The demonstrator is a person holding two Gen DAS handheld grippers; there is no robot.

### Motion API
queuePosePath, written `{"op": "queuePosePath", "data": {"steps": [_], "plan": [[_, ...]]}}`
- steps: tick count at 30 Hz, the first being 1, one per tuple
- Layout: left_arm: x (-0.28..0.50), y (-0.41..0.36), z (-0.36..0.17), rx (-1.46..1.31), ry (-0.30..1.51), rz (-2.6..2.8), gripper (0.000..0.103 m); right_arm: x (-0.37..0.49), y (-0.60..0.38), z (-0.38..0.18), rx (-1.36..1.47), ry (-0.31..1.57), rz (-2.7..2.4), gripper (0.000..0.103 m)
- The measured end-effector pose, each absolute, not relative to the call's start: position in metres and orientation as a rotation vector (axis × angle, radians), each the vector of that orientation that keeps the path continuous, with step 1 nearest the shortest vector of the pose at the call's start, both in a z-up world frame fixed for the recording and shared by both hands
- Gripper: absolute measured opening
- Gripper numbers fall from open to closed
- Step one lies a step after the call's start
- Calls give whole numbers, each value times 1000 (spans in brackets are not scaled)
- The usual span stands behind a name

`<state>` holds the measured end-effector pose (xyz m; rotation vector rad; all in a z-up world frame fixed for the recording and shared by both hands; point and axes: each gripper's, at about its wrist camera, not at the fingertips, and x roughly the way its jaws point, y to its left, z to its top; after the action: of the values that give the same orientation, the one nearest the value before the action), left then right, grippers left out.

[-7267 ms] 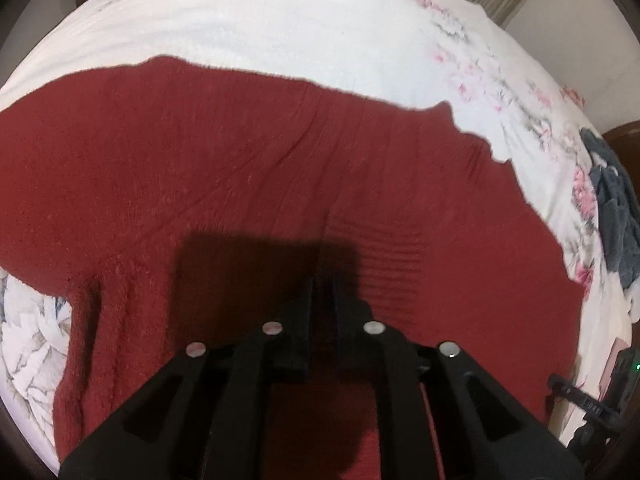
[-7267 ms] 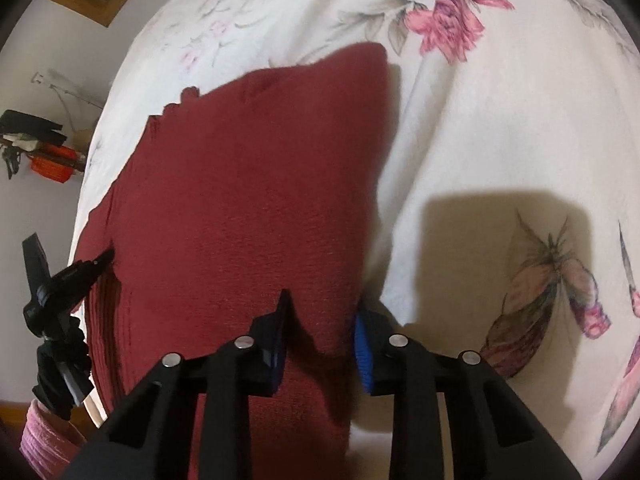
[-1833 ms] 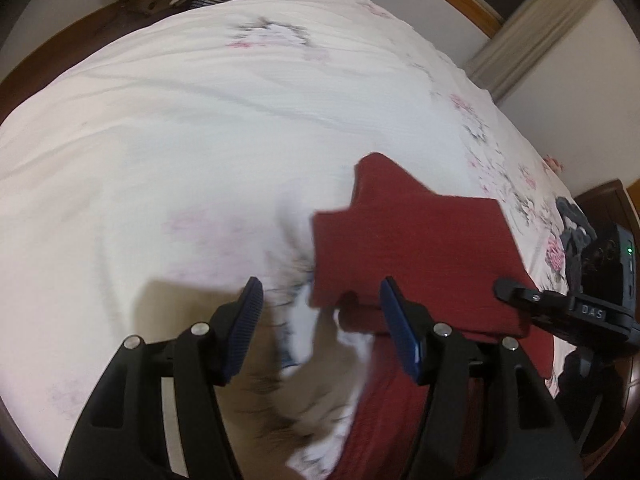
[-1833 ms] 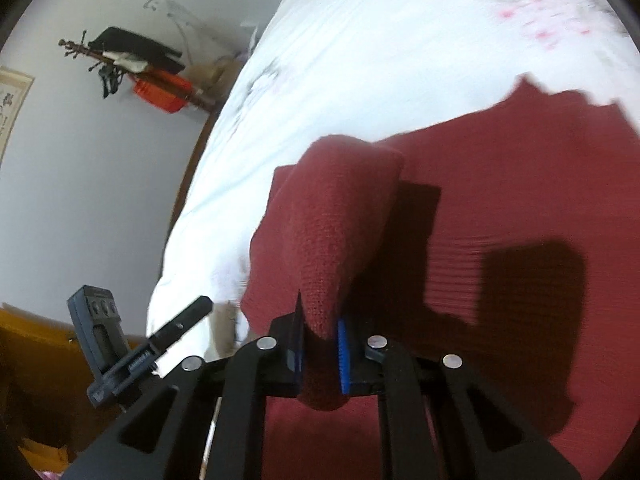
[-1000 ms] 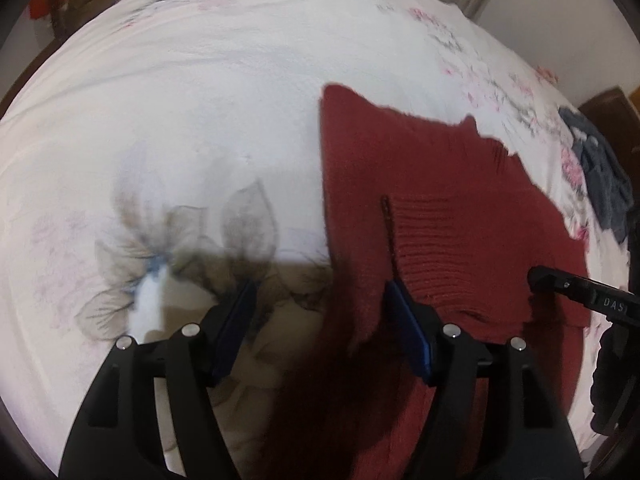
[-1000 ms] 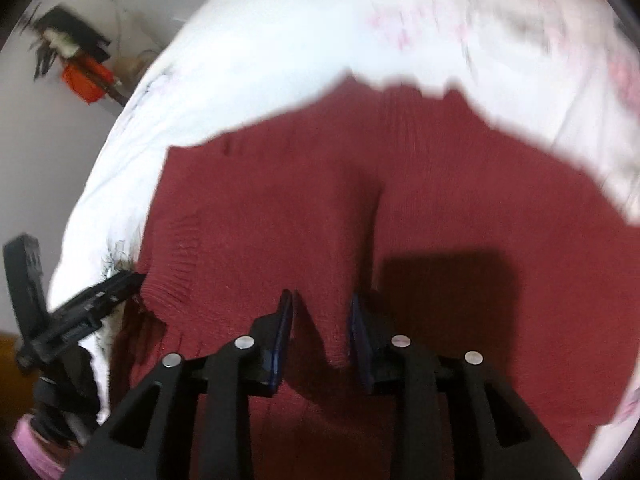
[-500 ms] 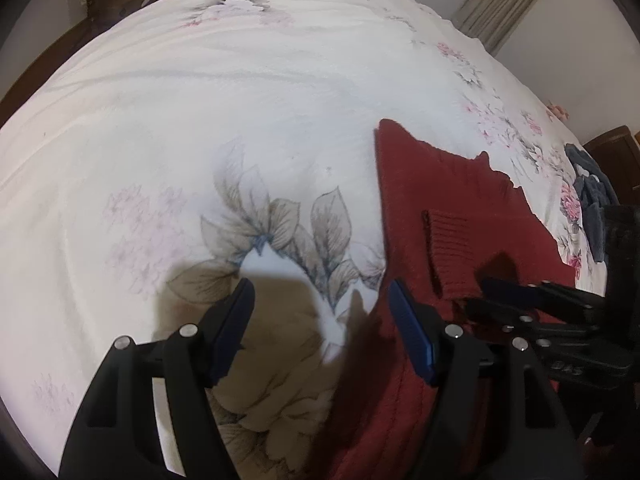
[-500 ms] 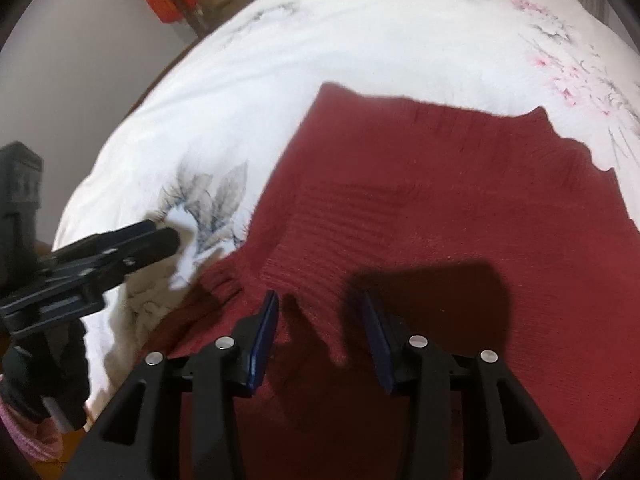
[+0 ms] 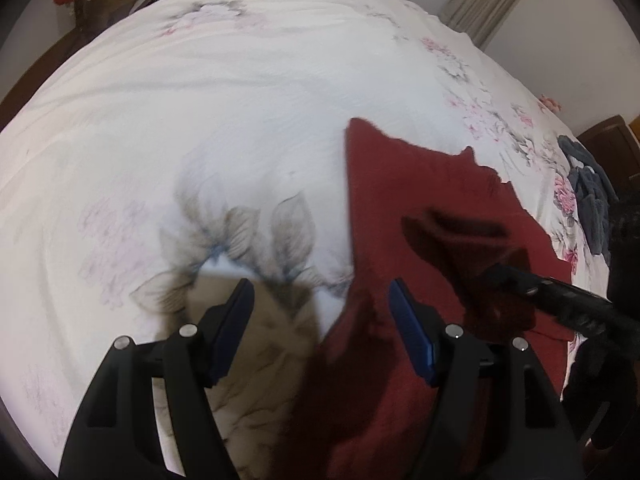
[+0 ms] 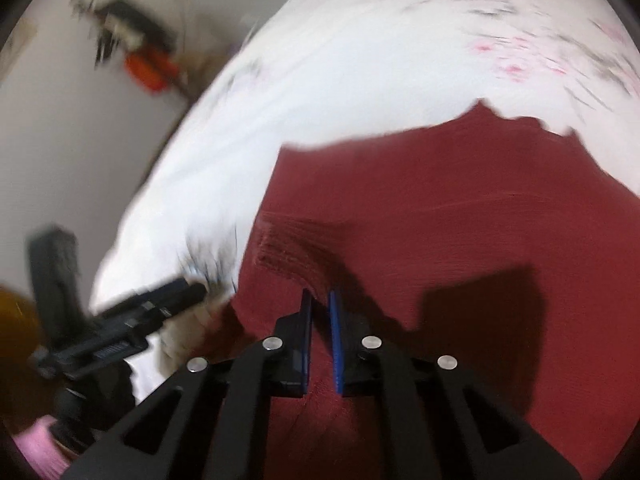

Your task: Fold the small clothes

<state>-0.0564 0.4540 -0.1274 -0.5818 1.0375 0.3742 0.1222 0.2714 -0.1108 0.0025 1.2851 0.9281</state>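
Two grippers work over one dark red knitted garment [image 9: 404, 184] that lies on a bed with a white flowered bedspread [image 9: 224, 92]. In the left wrist view the garment fills the right half of the frame, from the centre down to the lower edge, and its left border runs almost straight down the middle. The left gripper [image 9: 322, 320] is at the bottom of that frame with its jaws wide apart; its right blue pad [image 9: 412, 340] is over the red cloth and its left pad [image 9: 232, 332] is over the printed leaves, and they hold nothing. At the right of the same frame the right gripper [image 9: 516, 276] pinches a raised fold of the garment. In the right wrist view, which is blurred, the jaws of the right gripper [image 10: 320, 340] stand nearly together with red knit between them. A dark grey cloth [image 9: 588, 196] lies at the far right edge of the bed.
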Motion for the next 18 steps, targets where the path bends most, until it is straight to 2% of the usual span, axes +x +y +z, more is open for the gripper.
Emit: {"op": "queuePosePath", "data": {"steps": [7,18], "plan": [[-21,420,-125,-533,1028,306,69,160,184,-101,257,1259,772,8],[24,383,-148,-457,1084,250,69,171,81,-127,285,1237,531,8]]}}
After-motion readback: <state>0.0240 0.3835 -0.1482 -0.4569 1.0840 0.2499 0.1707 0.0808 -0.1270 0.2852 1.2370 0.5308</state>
